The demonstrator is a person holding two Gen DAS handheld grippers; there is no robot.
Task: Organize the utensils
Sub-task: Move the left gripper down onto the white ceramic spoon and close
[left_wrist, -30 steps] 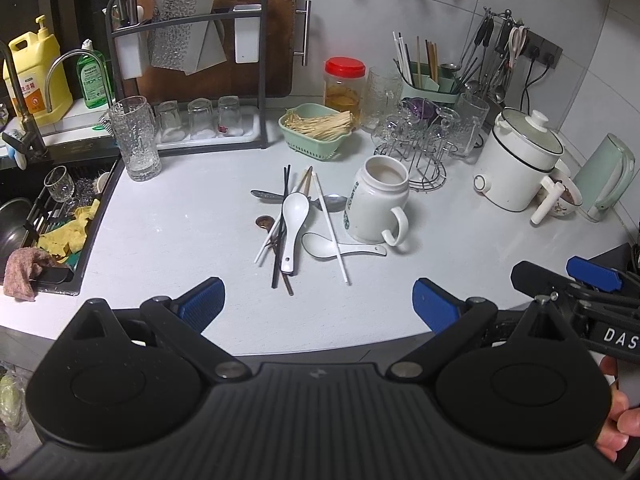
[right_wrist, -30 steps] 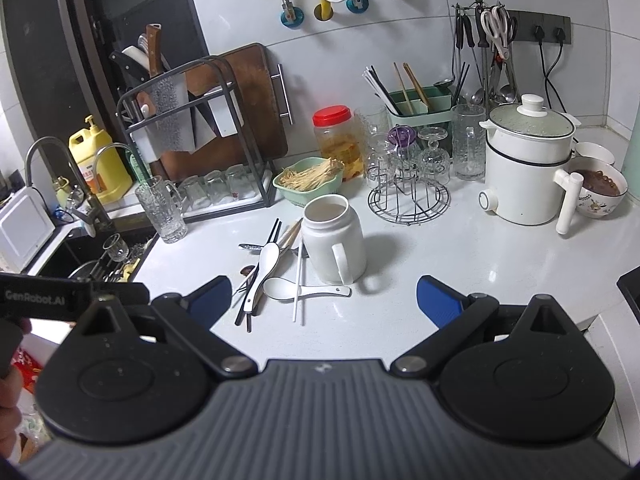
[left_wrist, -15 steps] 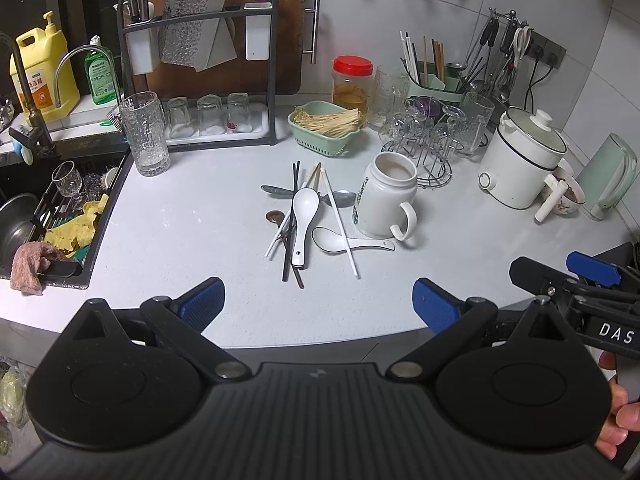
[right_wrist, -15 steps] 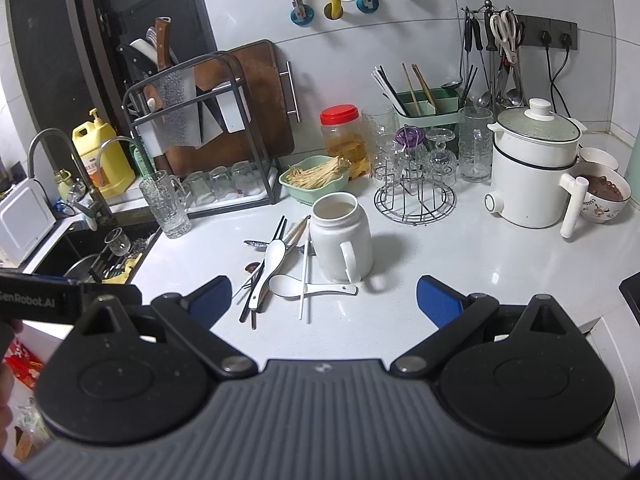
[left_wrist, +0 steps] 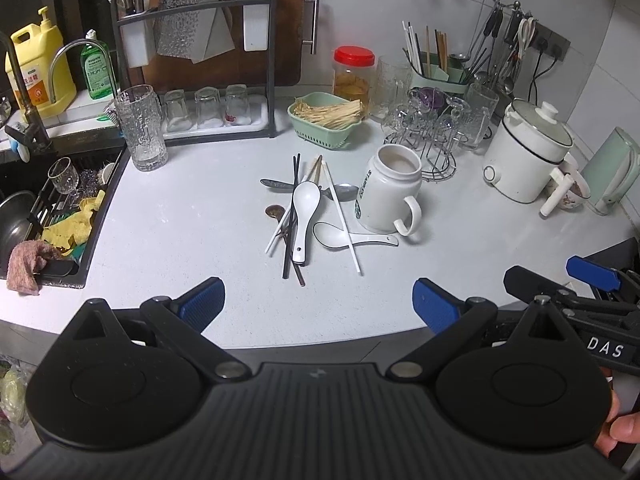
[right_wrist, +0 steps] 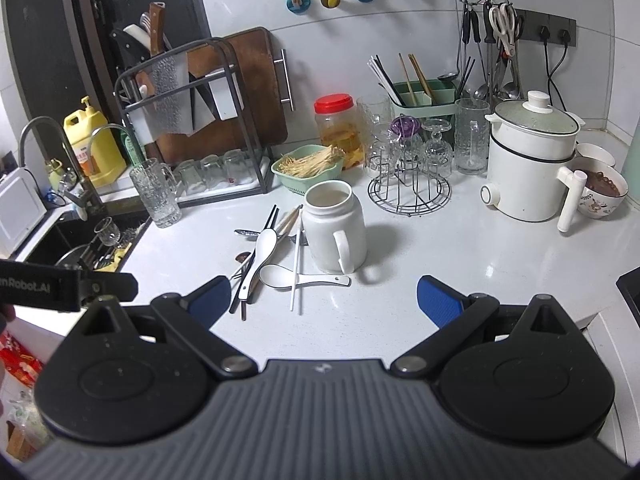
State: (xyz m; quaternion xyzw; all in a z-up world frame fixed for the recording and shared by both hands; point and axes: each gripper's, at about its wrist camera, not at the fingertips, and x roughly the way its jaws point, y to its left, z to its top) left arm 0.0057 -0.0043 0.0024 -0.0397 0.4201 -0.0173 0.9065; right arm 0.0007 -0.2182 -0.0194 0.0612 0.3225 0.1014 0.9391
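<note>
At far left, a black sink (left_wrist: 44,216) holding a stemmed glass, a metal pot and yellow and pink cloths. Next, on the white worktop (left_wrist: 192,216), a tall ribbed glass (left_wrist: 141,128), apparently with nothing inside, and a dark rack (left_wrist: 192,60) with upturned small glasses on its tray. Further right, a green basket (left_wrist: 324,120) full of pale sticks, a red-lidded jar (left_wrist: 354,72) with yellowish contents, and a green utensil holder (right_wrist: 424,98) with chopsticks standing in it. In the middle, loose utensils (left_wrist: 304,216) lying crossed in a heap: white spoons, metal spoons, black, white and wooden chopsticks, just beside a white mug (left_wrist: 390,194) with open mouth and no utensil in it. At right, a white lidded pot (left_wrist: 528,152) and a bowl (right_wrist: 602,192) of brown food. Left gripper (left_wrist: 318,306) and right gripper (right_wrist: 323,300) both hovering near the worktop edge, jaws spread wide, holding nothing. Behind, white tiled wall.
</note>
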